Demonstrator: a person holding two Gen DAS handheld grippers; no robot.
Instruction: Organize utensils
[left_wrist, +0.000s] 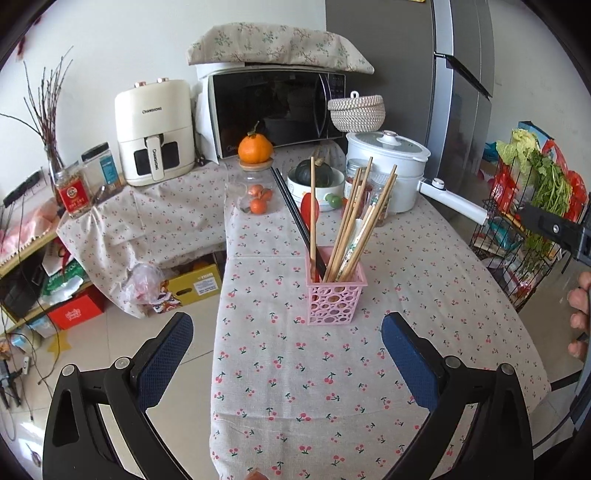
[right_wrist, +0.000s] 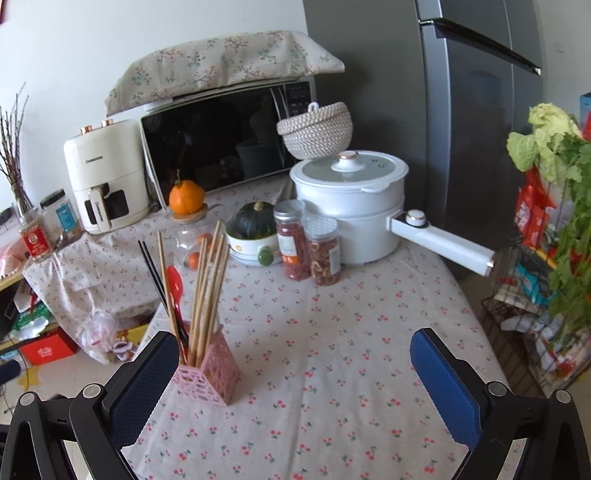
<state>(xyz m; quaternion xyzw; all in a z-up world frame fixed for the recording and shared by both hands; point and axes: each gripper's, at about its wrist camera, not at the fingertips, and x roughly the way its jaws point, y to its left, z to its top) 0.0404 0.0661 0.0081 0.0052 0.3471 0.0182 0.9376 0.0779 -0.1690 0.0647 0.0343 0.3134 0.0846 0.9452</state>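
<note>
Far left stands a vase of bare twigs (left_wrist: 48, 110), with two jars (left_wrist: 86, 181) beside it on a lower, cloth-draped shelf. Next comes the cream air fryer (left_wrist: 155, 133), then the microwave (left_wrist: 275, 110) under a floral cover (left_wrist: 280, 46). In front of the microwave an orange (left_wrist: 255, 147) sits on the lid of a glass jar (left_wrist: 255, 192) that holds smaller oranges.

The left gripper (left_wrist: 288, 345) hovers low over the cherry-print tablecloth (left_wrist: 295, 387), jaws spread wide and holding nothing. Just ahead of it, between the lines of its fingers, the pink holder (left_wrist: 334, 297) stands upright on the cloth. It holds wooden chopsticks (left_wrist: 354, 225) fanned to the right, one black pair (left_wrist: 295, 218) leaning left, and a red spoon (left_wrist: 309, 210).

In the right wrist view the right gripper (right_wrist: 295, 356) is also spread wide and empty; the holder (right_wrist: 208, 373) sits just beside its left finger, apart from the right one.

Behind the holder a bowl (right_wrist: 251, 247) carries a dark green squash (right_wrist: 255, 219), then two snack jars (right_wrist: 308, 243), touching each other. Right of them is the white pot (right_wrist: 351, 206), its handle pointing right, with a woven basket (right_wrist: 316, 127) behind it. The grey fridge (right_wrist: 480, 122) rises further right, and a wire rack of greens (right_wrist: 554, 236) stands at the far edge
</note>
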